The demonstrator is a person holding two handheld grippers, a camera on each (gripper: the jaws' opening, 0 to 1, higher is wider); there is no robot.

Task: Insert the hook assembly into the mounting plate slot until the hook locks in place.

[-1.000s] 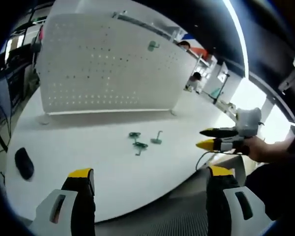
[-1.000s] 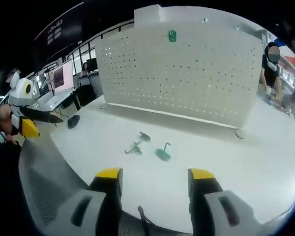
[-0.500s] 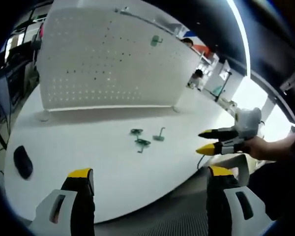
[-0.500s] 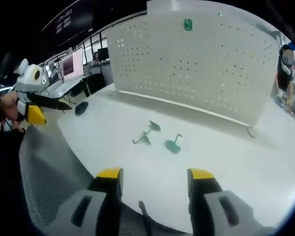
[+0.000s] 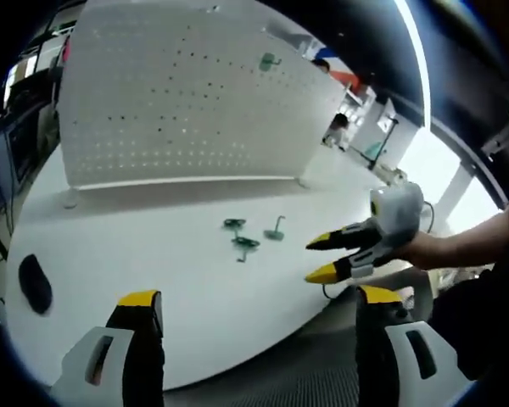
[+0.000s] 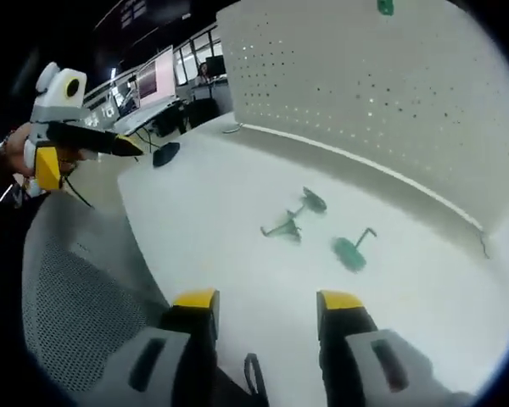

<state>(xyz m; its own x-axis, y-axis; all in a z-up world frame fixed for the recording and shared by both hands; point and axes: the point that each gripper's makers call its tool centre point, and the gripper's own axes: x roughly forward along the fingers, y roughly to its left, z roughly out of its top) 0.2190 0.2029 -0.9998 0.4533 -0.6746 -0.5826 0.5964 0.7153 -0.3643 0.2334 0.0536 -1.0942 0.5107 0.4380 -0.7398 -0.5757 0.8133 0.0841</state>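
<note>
On the big white table [image 5: 153, 280] stood a tall white board full of little holes [image 5: 178, 102]. It stood up straight along the far side of the table. Near the top of the board a small green hook [image 5: 269, 60] was stuck in the holes.

Three more green hooks lay flat on the table, in front of the board and close together. In the right gripper view, one hook [image 6: 351, 250] with a flat green base lay a little apart from the other two. The second hook [image 6: 285, 229] and the third hook [image 6: 312, 200] lay just beside each other.

A small dark thing [image 5: 34, 284] sat near the table's left edge, well apart from the hooks. A gray mesh chair back [image 6: 76, 314] showed under the table edge.

The left gripper [image 5: 259, 305] had its yellow-tipped jaws spread wide apart, and it held nothing. The right gripper [image 6: 267, 301] also had its jaws parted, and it held nothing too. In the left gripper view, the right gripper hung over the table's right edge, near the hooks but not touching them. A person's hand [image 5: 433, 250] held it.
</note>
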